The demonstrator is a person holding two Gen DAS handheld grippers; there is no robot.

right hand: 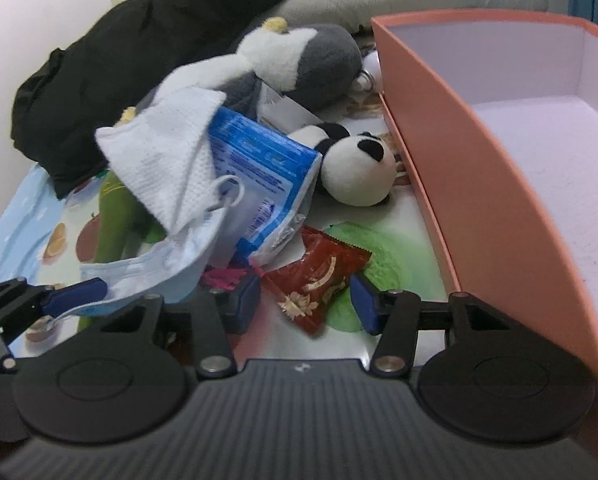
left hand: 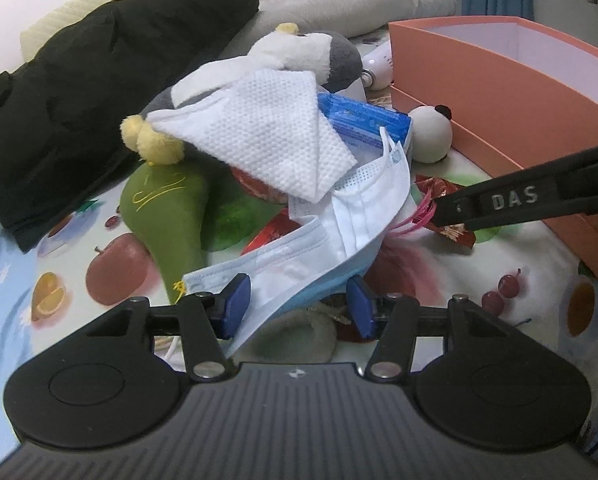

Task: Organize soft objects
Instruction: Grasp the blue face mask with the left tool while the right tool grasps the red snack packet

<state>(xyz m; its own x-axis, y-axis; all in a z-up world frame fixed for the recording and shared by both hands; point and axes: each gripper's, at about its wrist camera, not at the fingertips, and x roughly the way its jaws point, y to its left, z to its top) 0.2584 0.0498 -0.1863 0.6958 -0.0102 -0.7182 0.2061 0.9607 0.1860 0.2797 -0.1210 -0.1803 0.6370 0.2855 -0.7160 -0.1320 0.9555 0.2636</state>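
A pile of soft things lies on the fruit-print cloth: a grey and white penguin plush (left hand: 307,50) (right hand: 299,56), a white textured cloth (left hand: 275,136) (right hand: 167,160), a blue tissue pack (left hand: 363,120) (right hand: 259,168), a panda plush (left hand: 431,132) (right hand: 359,172) and a green plush (left hand: 171,216). My left gripper (left hand: 297,308) is open, its blue pads either side of a blue and white face mask (left hand: 339,236) (right hand: 159,264). My right gripper (right hand: 305,304) is open around a red snack packet (right hand: 315,280); its finger (left hand: 519,200) shows in the left wrist view.
An empty salmon-pink box (left hand: 499,92) (right hand: 479,184) stands to the right of the pile. A black garment (left hand: 79,100) (right hand: 139,60) lies at the back left, a grey cushion (left hand: 339,4) behind. A white bottle (left hand: 375,66) lies beside the box.
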